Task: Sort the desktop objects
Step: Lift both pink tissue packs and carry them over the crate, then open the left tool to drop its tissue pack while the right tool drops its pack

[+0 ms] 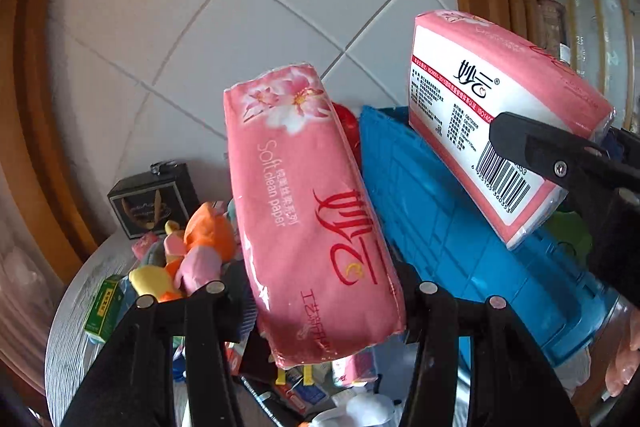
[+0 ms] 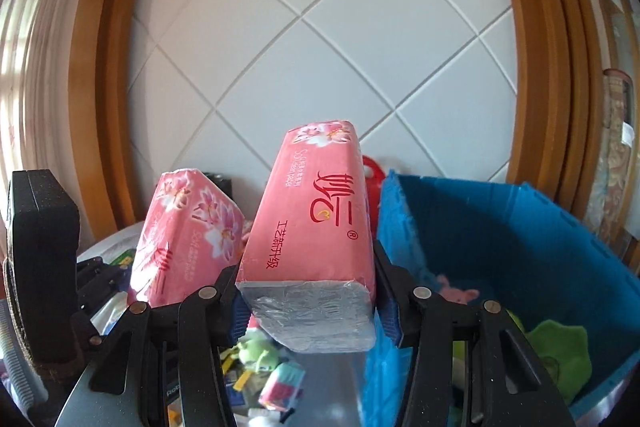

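A grey table (image 1: 76,307) strewn with plush toys (image 1: 192,255) and small boxes stands before a white diamond-tiled wall (image 2: 320,27) framed in wood. Each gripper is clamped on a pink tissue pack: the left gripper (image 1: 320,291) on one pack (image 1: 312,219) at frame centre, the right gripper (image 2: 308,299) on another (image 2: 316,223). Only the right wrist view looks into the blue crate (image 2: 520,239) at lower right, where what seem to be soft toys lie.

Left tongs (image 1: 320,291) clamped on a pink tissue pack (image 1: 308,211), held tilted above the table (image 1: 76,307). At right, right tongs (image 1: 560,163) grip a second tissue pack (image 1: 480,99), barcode side showing, over a blue crate (image 1: 448,227). Plush toys (image 1: 192,259) and a black box (image 1: 152,199) lie far left.
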